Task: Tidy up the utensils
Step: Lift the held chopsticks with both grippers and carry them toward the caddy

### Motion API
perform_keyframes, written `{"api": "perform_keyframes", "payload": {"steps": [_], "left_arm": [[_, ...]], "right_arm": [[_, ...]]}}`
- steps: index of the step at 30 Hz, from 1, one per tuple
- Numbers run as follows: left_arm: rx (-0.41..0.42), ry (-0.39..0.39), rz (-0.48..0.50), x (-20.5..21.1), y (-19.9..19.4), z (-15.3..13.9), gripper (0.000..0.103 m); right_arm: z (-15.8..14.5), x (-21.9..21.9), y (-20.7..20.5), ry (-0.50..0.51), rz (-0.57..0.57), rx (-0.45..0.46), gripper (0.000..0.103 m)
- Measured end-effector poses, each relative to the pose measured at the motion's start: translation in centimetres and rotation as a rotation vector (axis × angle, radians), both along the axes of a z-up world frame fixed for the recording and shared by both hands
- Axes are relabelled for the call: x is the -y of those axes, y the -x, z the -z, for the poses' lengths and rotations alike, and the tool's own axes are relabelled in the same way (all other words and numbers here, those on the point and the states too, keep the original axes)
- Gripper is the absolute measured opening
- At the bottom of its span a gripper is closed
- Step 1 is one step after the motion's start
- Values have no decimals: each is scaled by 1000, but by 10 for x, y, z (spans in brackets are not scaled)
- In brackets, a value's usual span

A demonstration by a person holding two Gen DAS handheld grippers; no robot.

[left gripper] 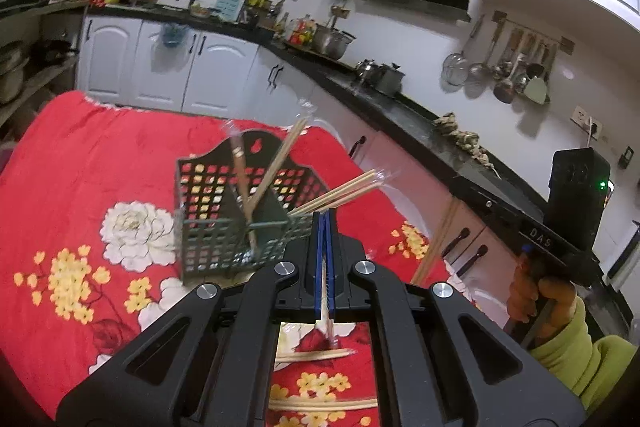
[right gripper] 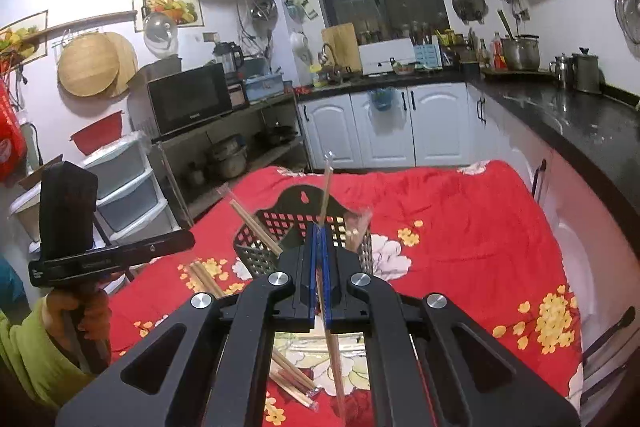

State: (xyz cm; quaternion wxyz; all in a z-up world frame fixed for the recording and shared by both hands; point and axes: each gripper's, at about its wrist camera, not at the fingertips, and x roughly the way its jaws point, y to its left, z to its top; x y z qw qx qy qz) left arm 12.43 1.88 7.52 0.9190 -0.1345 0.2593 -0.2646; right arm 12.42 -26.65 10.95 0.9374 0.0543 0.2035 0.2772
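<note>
A dark perforated utensil holder [left gripper: 224, 223] stands on the red floral cloth [left gripper: 80, 155], with several wrapped chopstick pairs [left gripper: 276, 163] leaning in it. My left gripper [left gripper: 325, 223] is shut on a wrapped chopstick pair [left gripper: 329, 327], just right of the holder. In the right wrist view the holder [right gripper: 280, 231] is straight ahead. My right gripper [right gripper: 319, 231] is shut on a wrapped chopstick pair [right gripper: 326, 195] that points up over the holder's rim. Loose chopsticks [right gripper: 292, 379] lie on the cloth below the grippers.
More chopstick pairs [left gripper: 320, 405] lie on the cloth near me. A black counter [left gripper: 400, 107] with pots runs along the right. White cabinets [right gripper: 384, 127] stand behind the table. A shelf with a microwave [right gripper: 188, 99] is at the left.
</note>
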Motion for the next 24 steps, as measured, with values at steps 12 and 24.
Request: {"api": "perform_keyframes", "payload": {"steps": [12,24], "left_arm": [[68,-10,11,6,1,-32,0],[153,-10,-1,2,-1,-69,0]], "right_arm": [[-15,-7,3,-16,-19,46,3],[-31,-22,2,-28,-32,90,3]]}}
